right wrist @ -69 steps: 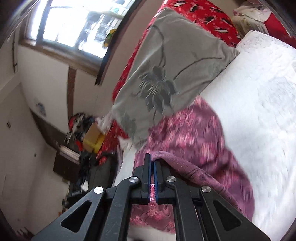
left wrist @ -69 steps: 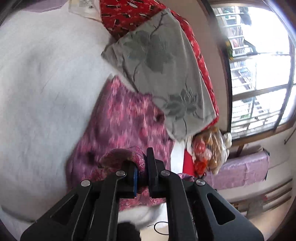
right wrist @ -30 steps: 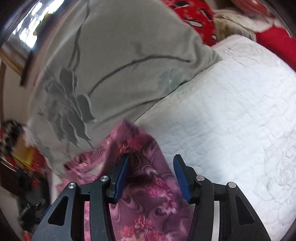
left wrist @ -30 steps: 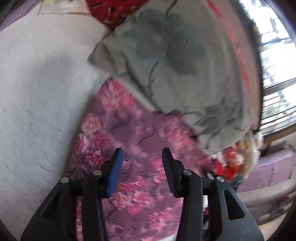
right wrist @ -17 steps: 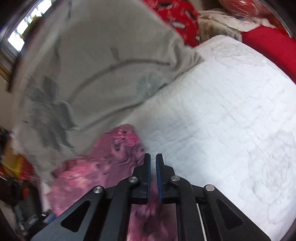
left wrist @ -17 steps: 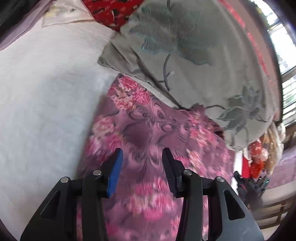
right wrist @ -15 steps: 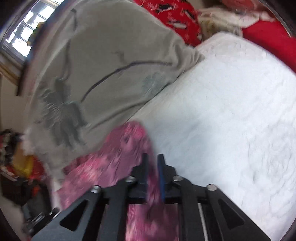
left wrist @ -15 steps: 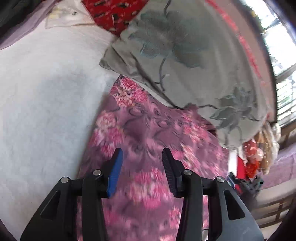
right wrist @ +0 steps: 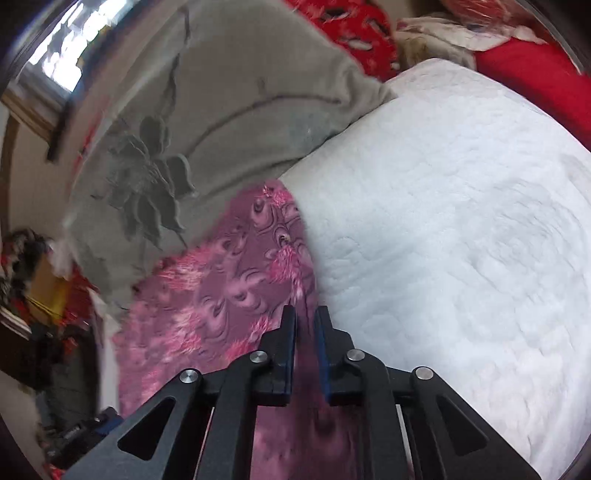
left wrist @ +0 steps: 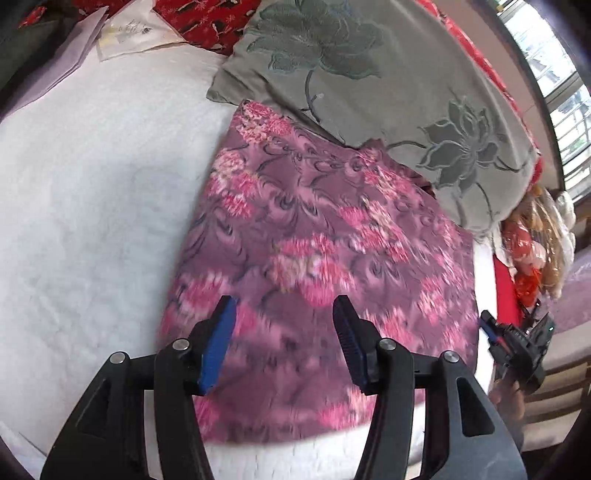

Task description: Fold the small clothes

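A purple garment with pink flowers [left wrist: 314,221] lies spread flat on the white quilt [left wrist: 92,184], its far side against a grey flowered pillow [left wrist: 369,74]. My left gripper [left wrist: 282,328] hangs over the garment's near part. Its jaws are wide and still opening, with nothing between the blue pads. In the right wrist view, my right gripper [right wrist: 305,325] sits at the garment's [right wrist: 221,277] edge beside the quilt [right wrist: 443,240]. Its jaws are closing to a narrow gap, and purple cloth shows in that gap.
The grey pillow [right wrist: 221,110] leans on red patterned bedding [left wrist: 207,18]. Papers [left wrist: 129,33] lie at the quilt's far corner. Off the bed's edge are a black device with blue parts [left wrist: 521,347] and bags of clutter [left wrist: 532,236]. A window [left wrist: 554,55] is beyond.
Both grippers let go of the garment, which now lies flat. The left one drew back from the pillow and widened. The right one narrowed and slid back along the garment's edge.
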{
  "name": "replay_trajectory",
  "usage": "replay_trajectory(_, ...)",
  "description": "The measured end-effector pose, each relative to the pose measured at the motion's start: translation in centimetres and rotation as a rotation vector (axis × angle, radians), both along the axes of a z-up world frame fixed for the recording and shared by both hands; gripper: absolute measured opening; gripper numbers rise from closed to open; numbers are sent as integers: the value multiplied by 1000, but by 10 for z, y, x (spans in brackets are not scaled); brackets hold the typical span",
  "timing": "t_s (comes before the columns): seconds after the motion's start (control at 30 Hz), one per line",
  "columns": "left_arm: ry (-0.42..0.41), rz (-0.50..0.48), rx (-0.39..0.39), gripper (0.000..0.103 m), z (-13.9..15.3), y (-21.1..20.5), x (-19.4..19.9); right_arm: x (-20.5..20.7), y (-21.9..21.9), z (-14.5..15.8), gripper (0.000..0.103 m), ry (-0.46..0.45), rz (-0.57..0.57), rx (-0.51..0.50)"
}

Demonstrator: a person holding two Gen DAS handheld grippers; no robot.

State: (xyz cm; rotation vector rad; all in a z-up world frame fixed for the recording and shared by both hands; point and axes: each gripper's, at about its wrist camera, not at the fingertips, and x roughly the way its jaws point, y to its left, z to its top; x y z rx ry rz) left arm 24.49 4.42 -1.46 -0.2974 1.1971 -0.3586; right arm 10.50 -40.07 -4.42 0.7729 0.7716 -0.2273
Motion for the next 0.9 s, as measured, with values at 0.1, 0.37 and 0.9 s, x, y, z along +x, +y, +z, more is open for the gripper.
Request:
replay_trajectory(0.1, 26, -5, 18, 56, -10, 3, -15, -31, 6, -7, 42, 39, 8, -2)
replay_trajectory(0.37, 90, -17, 55, 55, -34, 3, -40, -83, 25, 3, 5, -87, 16, -43)
replay_trajectory(0.9, 63, -40, 233, 60, -33, -9, -64, -60, 97, 17, 35, 45, 161, -278)
